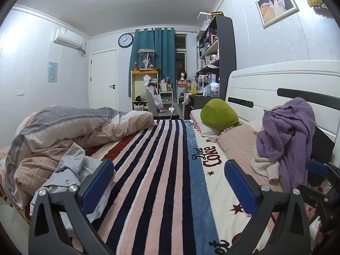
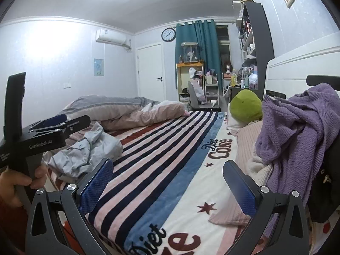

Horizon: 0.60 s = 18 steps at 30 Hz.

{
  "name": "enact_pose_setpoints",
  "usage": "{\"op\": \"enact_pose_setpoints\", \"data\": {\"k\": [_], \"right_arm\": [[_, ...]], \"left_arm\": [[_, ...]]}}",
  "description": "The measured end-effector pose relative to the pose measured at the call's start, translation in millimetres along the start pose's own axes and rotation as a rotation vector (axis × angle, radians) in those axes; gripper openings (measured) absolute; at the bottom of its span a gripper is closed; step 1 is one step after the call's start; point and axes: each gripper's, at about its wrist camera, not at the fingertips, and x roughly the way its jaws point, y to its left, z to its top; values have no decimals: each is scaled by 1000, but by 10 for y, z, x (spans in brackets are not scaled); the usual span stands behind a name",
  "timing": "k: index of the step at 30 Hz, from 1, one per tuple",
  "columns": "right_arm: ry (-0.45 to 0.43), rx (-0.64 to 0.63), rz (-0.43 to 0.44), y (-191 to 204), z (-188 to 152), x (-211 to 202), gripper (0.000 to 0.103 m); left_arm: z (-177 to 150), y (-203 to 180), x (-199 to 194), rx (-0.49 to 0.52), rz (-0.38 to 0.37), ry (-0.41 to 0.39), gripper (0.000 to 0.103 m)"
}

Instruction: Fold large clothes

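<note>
A crumpled light grey shirt [image 1: 70,170] [image 2: 85,153] lies at the left edge of the striped blanket [image 1: 153,170] [image 2: 161,159] on the bed. A purple knit sweater [image 1: 286,136] [image 2: 297,131] is heaped at the right by the headboard, on a cream garment [image 1: 265,165]. My left gripper [image 1: 169,182] hovers open over the blanket with nothing between its blue pads; the shirt lies just behind its left finger. My right gripper [image 2: 167,182] is also open and empty above the blanket. In the right wrist view the left gripper's body [image 2: 42,136] shows at the left, held by a hand [image 2: 19,182].
A bunched pink and grey duvet [image 1: 63,131] [image 2: 127,108] fills the far left of the bed. A green plush [image 1: 218,114] [image 2: 246,106] rests on a pillow, beside a pink pillow [image 1: 235,144]. The white headboard [image 1: 276,80] bounds the right; cluttered shelves [image 1: 212,53] stand beyond.
</note>
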Motion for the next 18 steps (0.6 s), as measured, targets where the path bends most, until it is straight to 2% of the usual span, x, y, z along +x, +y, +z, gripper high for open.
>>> {"op": "enact_pose_setpoints", "data": {"k": [18], "right_arm": [[1, 9, 19, 44, -1, 24, 103]], "left_arm": [[-30, 110, -51, -17, 0, -1, 102]]}}
